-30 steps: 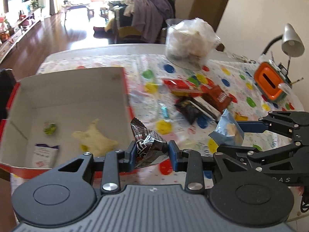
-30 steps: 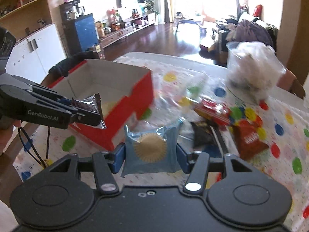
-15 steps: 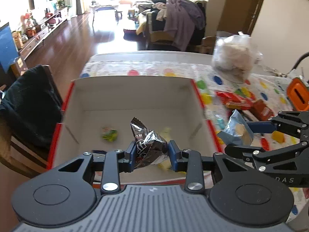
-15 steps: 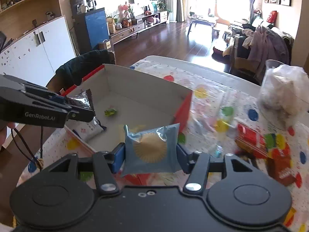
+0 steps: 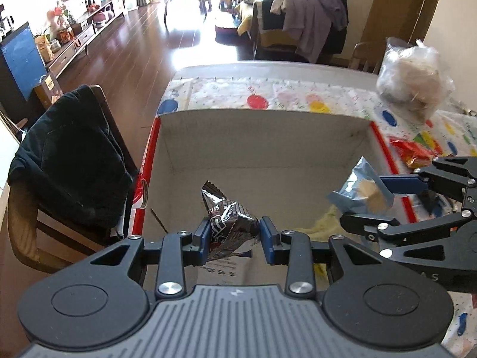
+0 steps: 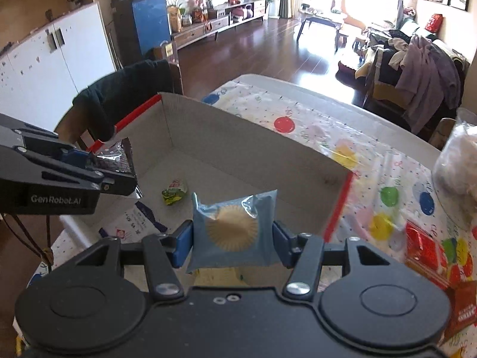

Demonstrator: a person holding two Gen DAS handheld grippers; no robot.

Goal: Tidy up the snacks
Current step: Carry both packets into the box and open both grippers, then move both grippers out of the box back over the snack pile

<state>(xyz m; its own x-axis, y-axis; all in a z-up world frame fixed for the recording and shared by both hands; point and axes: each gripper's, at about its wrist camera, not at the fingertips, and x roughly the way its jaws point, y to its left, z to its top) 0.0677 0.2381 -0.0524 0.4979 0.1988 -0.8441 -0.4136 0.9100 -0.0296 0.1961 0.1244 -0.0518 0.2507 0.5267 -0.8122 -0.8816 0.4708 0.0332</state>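
Snacks are mid-delivery: the left hand-held gripper (image 5: pixel 232 235) pinches a dark crinkled foil packet (image 5: pixel 229 223) and the right hand-held gripper (image 6: pixel 232 238) pinches a pale-blue wrapped cupcake (image 6: pixel 234 228), both hanging over the open red-edged cardboard box (image 6: pixel 238 140) on the polka-dot surface (image 6: pixel 387 161). Since the two tools sit close together, their fingers could knock as they spread, and a packet let go too near the rim may slide out onto the surface. Both wrappers are slick and held only at the sides, so they could twist or slip early. A green candy (image 6: pixel 174 194) and a white printed packet (image 6: pixel 134 220) already lie inside; red packets (image 6: pixel 423 247) wait outside.
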